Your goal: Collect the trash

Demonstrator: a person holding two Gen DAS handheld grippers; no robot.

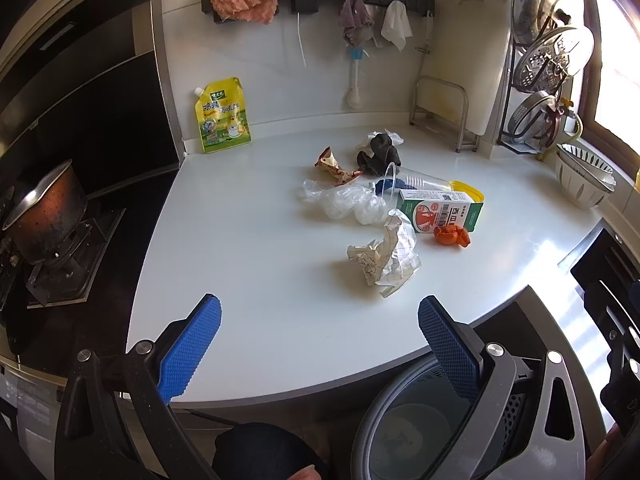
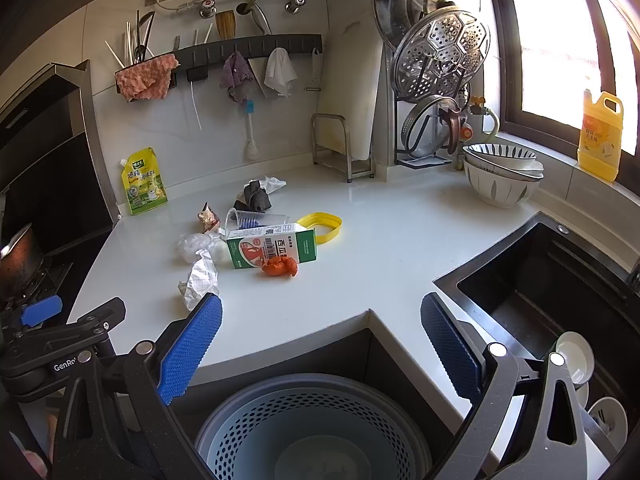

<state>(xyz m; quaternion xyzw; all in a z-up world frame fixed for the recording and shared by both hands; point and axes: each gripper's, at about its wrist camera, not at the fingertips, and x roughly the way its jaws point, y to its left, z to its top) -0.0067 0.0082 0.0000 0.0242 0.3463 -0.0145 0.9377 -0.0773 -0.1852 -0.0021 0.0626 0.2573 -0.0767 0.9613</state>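
Trash lies in a cluster on the white counter (image 1: 248, 272): crumpled checked paper (image 1: 386, 256), a green-and-white carton (image 1: 440, 210), an orange scrap (image 1: 452, 236), clear plastic wrap (image 1: 344, 200), a clear cup (image 1: 416, 182), a red patterned wrapper (image 1: 334, 166) and a dark rag (image 1: 378, 154). My left gripper (image 1: 320, 328) is open and empty above the counter's near edge, short of the paper. My right gripper (image 2: 320, 328) is open and empty over the grey perforated bin (image 2: 316, 432). The carton (image 2: 272, 246), paper (image 2: 202, 280) and a yellow ring (image 2: 322, 226) show there too.
A pot (image 1: 44, 216) sits on the stove at left. A yellow pouch (image 1: 222, 120) leans on the back wall. Stacked bowls (image 2: 500, 172) and a lid rack (image 2: 436, 80) stand at the right. A black sink (image 2: 552, 292) holds white dishes. A yellow bottle (image 2: 600, 136) stands on the sill.
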